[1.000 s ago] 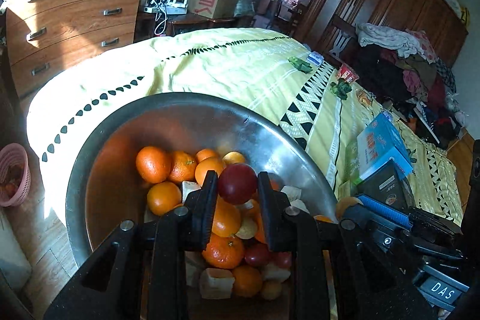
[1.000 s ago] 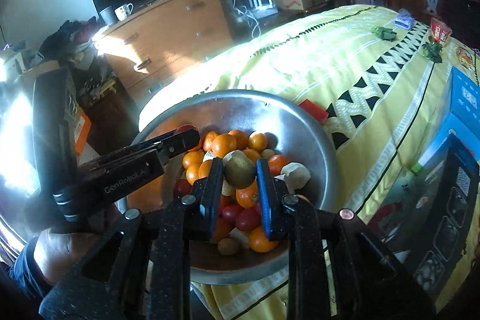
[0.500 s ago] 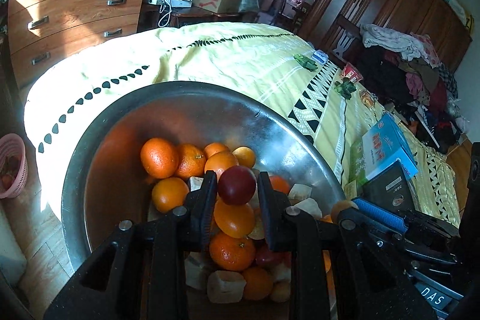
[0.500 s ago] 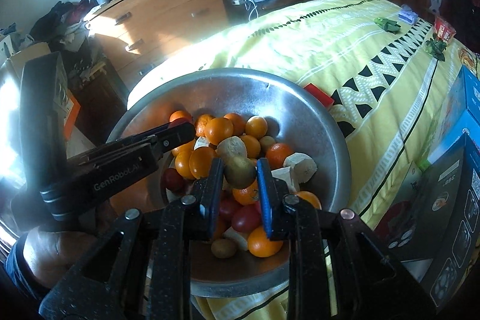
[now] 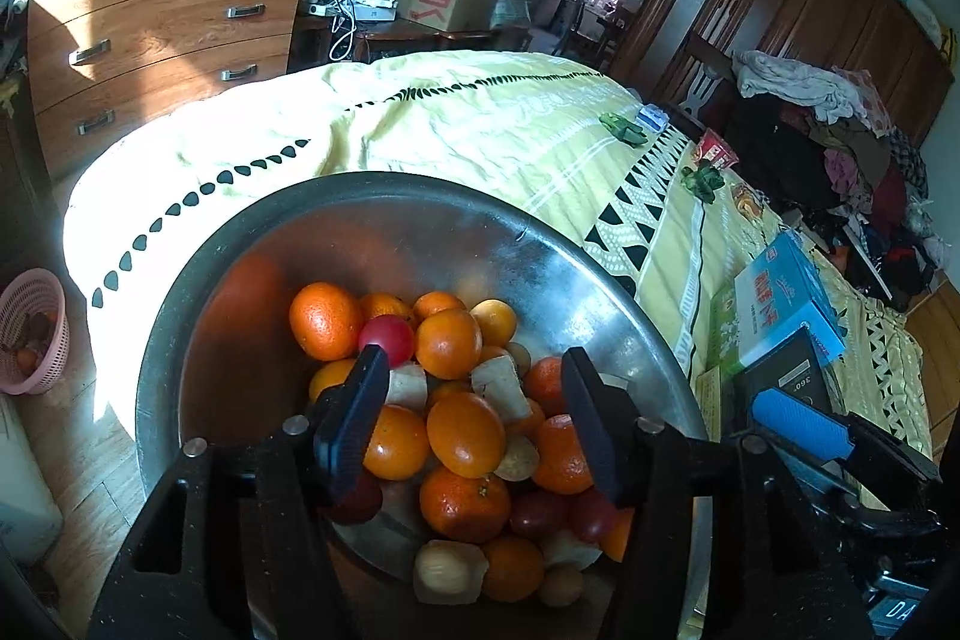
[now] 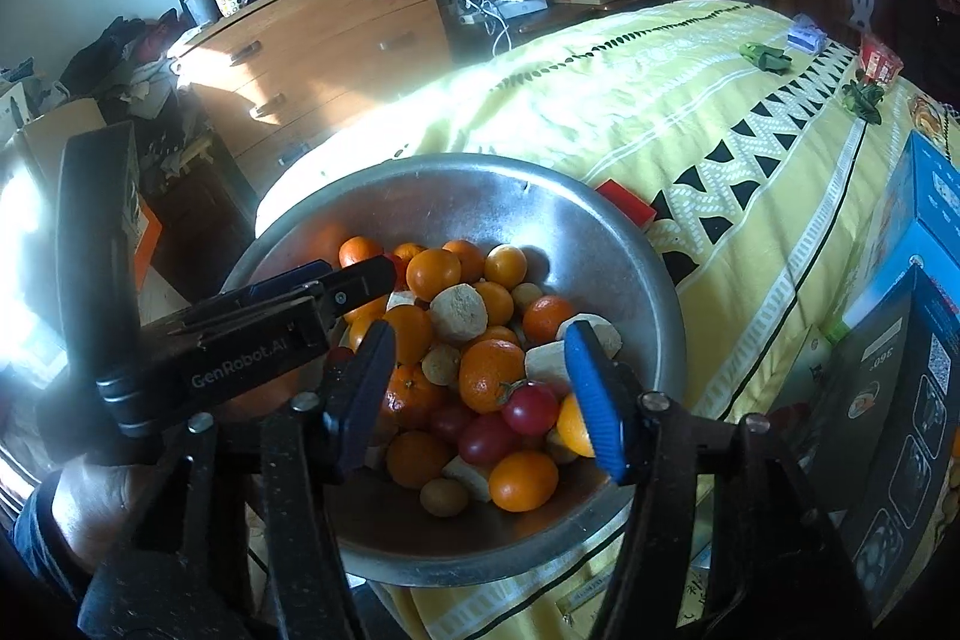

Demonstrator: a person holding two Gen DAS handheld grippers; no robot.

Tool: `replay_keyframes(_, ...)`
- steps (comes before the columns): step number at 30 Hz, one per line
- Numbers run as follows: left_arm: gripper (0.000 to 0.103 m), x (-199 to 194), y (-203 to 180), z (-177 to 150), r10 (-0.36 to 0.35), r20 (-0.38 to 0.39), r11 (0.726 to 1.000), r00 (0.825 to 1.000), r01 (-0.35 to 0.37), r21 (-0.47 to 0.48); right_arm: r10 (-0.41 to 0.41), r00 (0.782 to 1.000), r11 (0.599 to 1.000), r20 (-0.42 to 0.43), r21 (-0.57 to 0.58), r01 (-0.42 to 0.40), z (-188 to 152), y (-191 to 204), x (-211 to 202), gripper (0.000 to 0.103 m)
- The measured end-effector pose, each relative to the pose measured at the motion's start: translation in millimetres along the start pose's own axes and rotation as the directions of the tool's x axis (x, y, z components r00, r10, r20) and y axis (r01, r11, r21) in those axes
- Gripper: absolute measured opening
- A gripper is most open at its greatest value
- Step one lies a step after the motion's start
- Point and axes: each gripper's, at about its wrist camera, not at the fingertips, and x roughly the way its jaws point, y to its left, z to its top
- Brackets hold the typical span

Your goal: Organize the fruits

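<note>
Left claw (image 5: pixel 474 412) and right claw (image 6: pixel 480 388) agape, empty, over dimpled oranges (image 5: pixel 465 433), round steel bowl (image 5: pixel 420 232).

Bowl (image 6: pixel 600 244) far side free, boxes (image 6: pixel 918 244) blocking rt

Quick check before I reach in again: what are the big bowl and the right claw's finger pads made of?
The bowl looks like brushed or dulled metal, probably steel or aluminium: grey sheen, with blurred orange reflections of fruit on its inner wall. The right claw has blue, finely ribbed finger pads, likely rubber or soft plastic; the look leaves that open.
</note>
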Motion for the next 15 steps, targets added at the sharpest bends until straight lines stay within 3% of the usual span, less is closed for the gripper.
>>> replay_keyframes(5,0.061,-11,-27,1,-0.015,0.031,0.999,0.999,0.014,0.051,-0.027,0.996,1.0,0.081,0.011,0.026,-7,-14,-34,0.06)
replay_keyframes(9,0.061,-35,-72,0,-0.085,0.101,0.988,0.991,0.07,0.137,-0.097,0.98,0.995,0.172,0.042,0.092,-28,-39,-81,0.061)
replay_keyframes(12,0.061,-57,-123,-9,-0.179,0.14,0.96,0.974,0.142,0.241,-0.189,0.954,0.98,0.231,0.106,0.169,-54,-68,-119,0.069)
replay_keyframes(15,0.062,-76,-183,-27,-0.299,0.138,0.902,0.944,0.233,0.363,-0.314,0.914,0.943,0.257,0.193,0.269,-90,-107,-157,0.074)
